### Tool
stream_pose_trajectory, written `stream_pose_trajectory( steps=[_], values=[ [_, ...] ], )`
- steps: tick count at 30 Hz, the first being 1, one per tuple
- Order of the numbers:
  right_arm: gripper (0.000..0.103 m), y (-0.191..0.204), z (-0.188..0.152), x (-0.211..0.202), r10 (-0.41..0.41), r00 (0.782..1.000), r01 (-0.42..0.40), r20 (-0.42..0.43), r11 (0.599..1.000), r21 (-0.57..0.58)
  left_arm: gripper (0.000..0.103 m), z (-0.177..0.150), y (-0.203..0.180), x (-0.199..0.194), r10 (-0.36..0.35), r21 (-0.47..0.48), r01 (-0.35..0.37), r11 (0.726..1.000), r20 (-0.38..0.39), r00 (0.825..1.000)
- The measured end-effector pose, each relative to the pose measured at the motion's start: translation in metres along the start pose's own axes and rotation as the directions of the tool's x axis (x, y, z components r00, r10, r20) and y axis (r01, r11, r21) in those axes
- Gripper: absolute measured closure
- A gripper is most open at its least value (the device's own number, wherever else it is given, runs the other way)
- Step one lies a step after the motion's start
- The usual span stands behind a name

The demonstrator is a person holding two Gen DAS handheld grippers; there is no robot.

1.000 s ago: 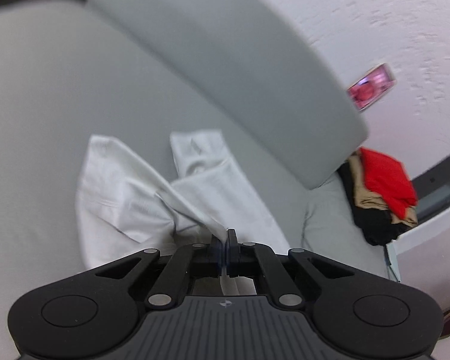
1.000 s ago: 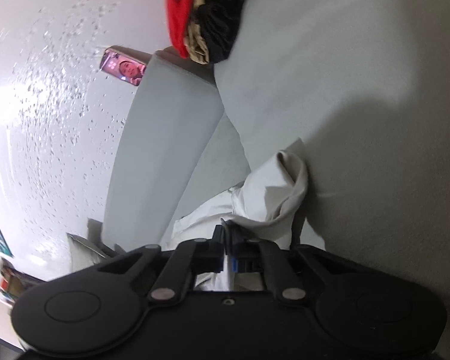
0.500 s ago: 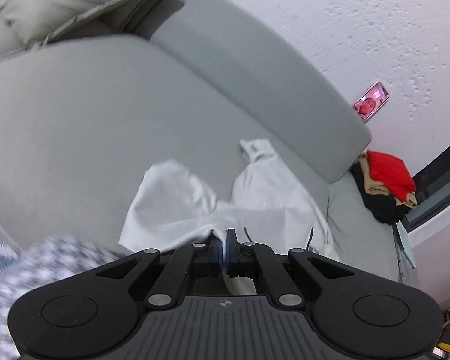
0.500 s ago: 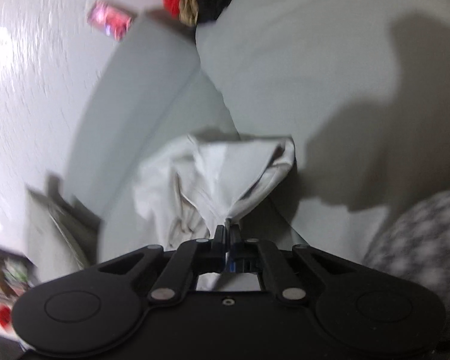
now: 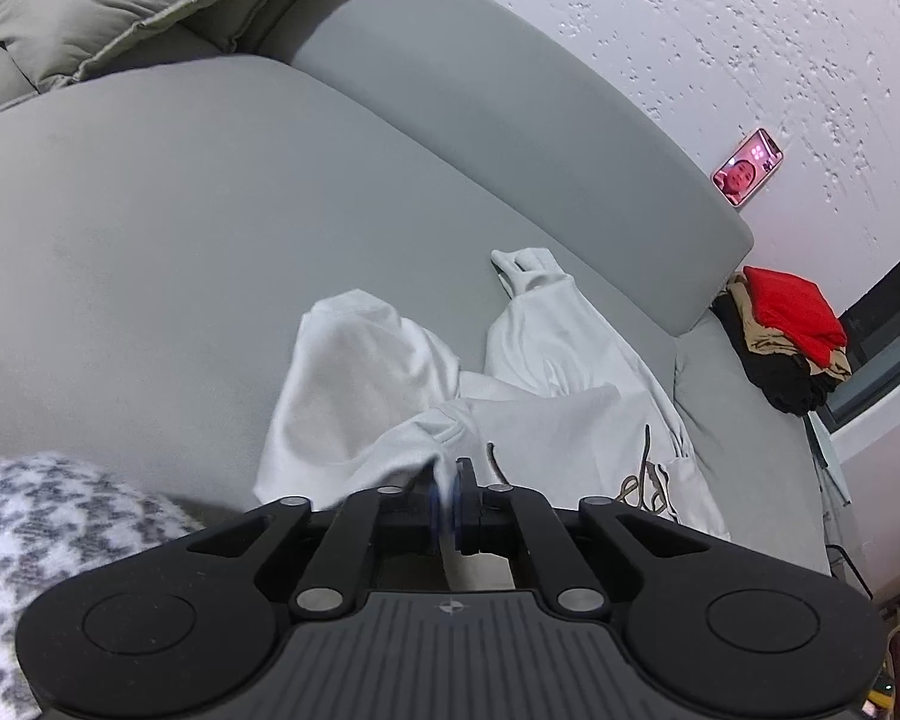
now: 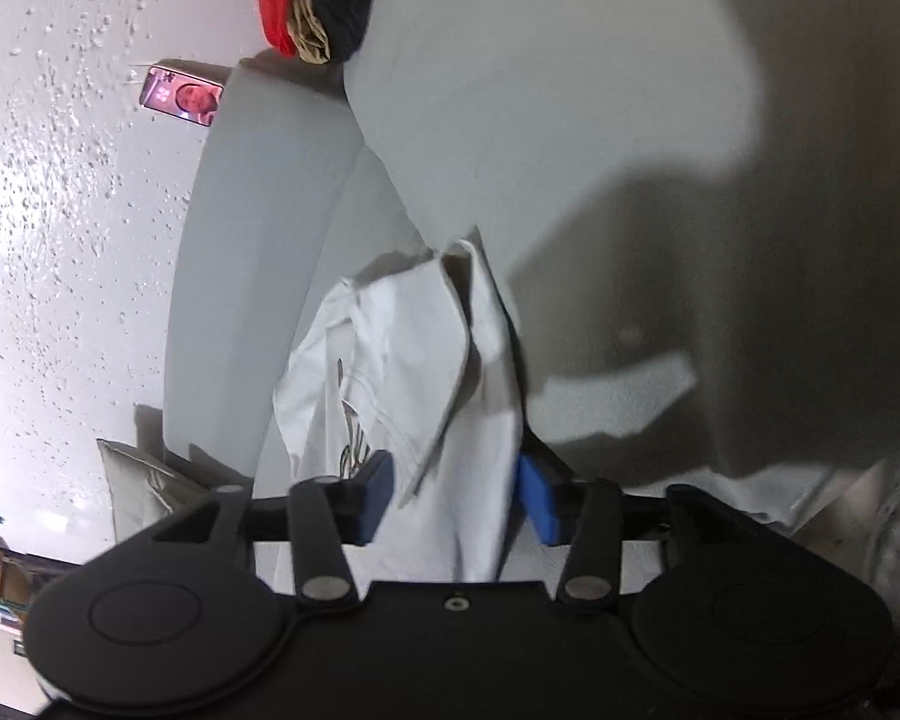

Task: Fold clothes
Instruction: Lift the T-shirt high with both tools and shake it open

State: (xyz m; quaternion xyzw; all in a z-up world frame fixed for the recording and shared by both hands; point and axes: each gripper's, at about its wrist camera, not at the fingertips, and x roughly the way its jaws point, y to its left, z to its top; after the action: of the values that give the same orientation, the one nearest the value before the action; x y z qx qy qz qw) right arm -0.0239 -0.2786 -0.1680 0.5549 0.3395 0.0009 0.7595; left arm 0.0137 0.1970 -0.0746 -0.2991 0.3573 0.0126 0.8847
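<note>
A white sweatshirt (image 5: 546,384) lies crumpled on the grey sofa seat (image 5: 150,228), its sleeves spread toward the backrest. My left gripper (image 5: 449,501) is shut on a fold of its near edge. In the right wrist view the sweatshirt (image 6: 402,360) shows a dark print, and a strip of its cloth runs between the blue pads (image 6: 534,498) of my right gripper (image 6: 456,501). That gripper is open and the pads stand clear of the cloth.
A stack of folded clothes, red on top (image 5: 792,324), sits at the sofa's far right end. A phone (image 5: 747,165) leans on the wall above the backrest (image 5: 510,102). A cushion (image 5: 120,0) lies at upper left. A houndstooth cloth (image 5: 42,540) is at lower left.
My right gripper has opened and let go of the sweatshirt. The left gripper has pulled back and up slightly, still pinching the cloth, and the sweatshirt has settled flatter on the seat.
</note>
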Motion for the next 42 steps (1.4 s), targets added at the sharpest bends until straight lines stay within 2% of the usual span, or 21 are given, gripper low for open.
stream_pose_trajectory(
  steps=[3,9,10,11,12,13,16,19,22,25,26,30,36,38,40,41,42],
  values=[
    [0.057,-0.007,0.002,0.004,0.038,0.999,-0.038,0.023,0.999,0.019,0.079,0.000,-0.003,0.007,0.001,0.004,-0.001,1.000,-0.013,1.000],
    [0.068,-0.005,0.000,0.006,0.030,0.999,-0.029,0.024,0.998,-0.048,0.079,-0.004,-0.002,0.028,0.020,-0.008,-0.021,1.000,-0.073,0.997],
    [0.073,-0.005,0.000,0.007,0.028,0.999,-0.027,0.026,0.998,-0.060,0.082,-0.006,-0.001,0.031,0.020,-0.015,-0.021,1.000,-0.082,0.996],
    [0.091,-0.004,-0.001,0.007,0.019,0.999,-0.017,0.027,0.997,-0.075,0.085,-0.007,0.000,0.031,0.025,-0.011,-0.026,1.000,-0.084,0.996],
    [0.102,-0.001,-0.002,0.005,0.005,1.000,-0.002,0.029,0.995,-0.096,0.095,-0.008,0.000,0.031,0.031,-0.007,-0.032,0.999,-0.085,0.996],
    [0.101,0.002,-0.003,0.004,-0.009,0.999,0.013,0.031,0.993,-0.116,0.102,-0.007,-0.001,0.027,0.032,-0.011,-0.033,0.999,-0.078,0.996],
    [0.101,0.022,-0.006,-0.007,-0.011,0.998,0.023,0.067,0.985,-0.173,0.102,0.001,-0.004,0.013,0.022,-0.032,-0.023,0.999,-0.045,0.999],
    [0.101,0.058,0.008,-0.022,0.070,0.993,-0.055,0.096,0.988,-0.146,0.103,0.024,-0.016,-0.005,-0.037,-0.070,0.036,0.997,-0.008,0.999],
    [0.101,0.096,0.021,-0.039,0.152,0.980,-0.137,0.128,0.983,-0.125,0.103,0.061,-0.045,-0.044,-0.109,-0.054,0.114,0.992,0.096,0.989],
    [0.101,0.150,0.037,-0.079,0.277,0.944,-0.250,0.181,0.955,-0.157,0.103,0.098,-0.075,-0.090,-0.183,-0.028,0.193,0.981,0.208,0.961],
    [0.101,0.167,0.042,-0.092,0.317,0.928,-0.287,0.197,0.943,-0.170,0.103,0.106,-0.083,-0.111,-0.207,-0.004,0.216,0.976,0.261,0.943],
    [0.101,0.228,0.043,-0.159,0.469,0.850,-0.385,0.241,0.865,-0.323,0.103,0.125,-0.107,-0.188,-0.304,0.096,0.292,0.952,0.434,0.848],
    [0.101,0.287,0.026,-0.239,0.609,0.749,-0.405,0.263,0.734,-0.545,0.103,0.132,-0.116,-0.252,-0.409,0.179,0.377,0.909,0.557,0.722],
    [0.101,0.295,0.025,-0.247,0.630,0.730,-0.408,0.265,0.713,-0.570,0.103,0.136,-0.120,-0.254,-0.427,0.195,0.389,0.900,0.563,0.707],
    [0.101,0.299,0.030,-0.237,0.614,0.742,-0.392,0.267,0.721,-0.571,0.103,0.146,-0.131,-0.240,-0.421,0.198,0.377,0.905,0.552,0.719],
    [0.101,0.302,0.033,-0.232,0.607,0.748,-0.384,0.268,0.726,-0.571,0.103,0.151,-0.133,-0.228,-0.404,0.196,0.356,0.913,0.542,0.737],
    [0.101,0.303,0.037,-0.224,0.595,0.757,-0.375,0.269,0.733,-0.567,0.103,0.159,-0.130,-0.209,-0.386,0.181,0.343,0.922,0.517,0.764]
  ],
)
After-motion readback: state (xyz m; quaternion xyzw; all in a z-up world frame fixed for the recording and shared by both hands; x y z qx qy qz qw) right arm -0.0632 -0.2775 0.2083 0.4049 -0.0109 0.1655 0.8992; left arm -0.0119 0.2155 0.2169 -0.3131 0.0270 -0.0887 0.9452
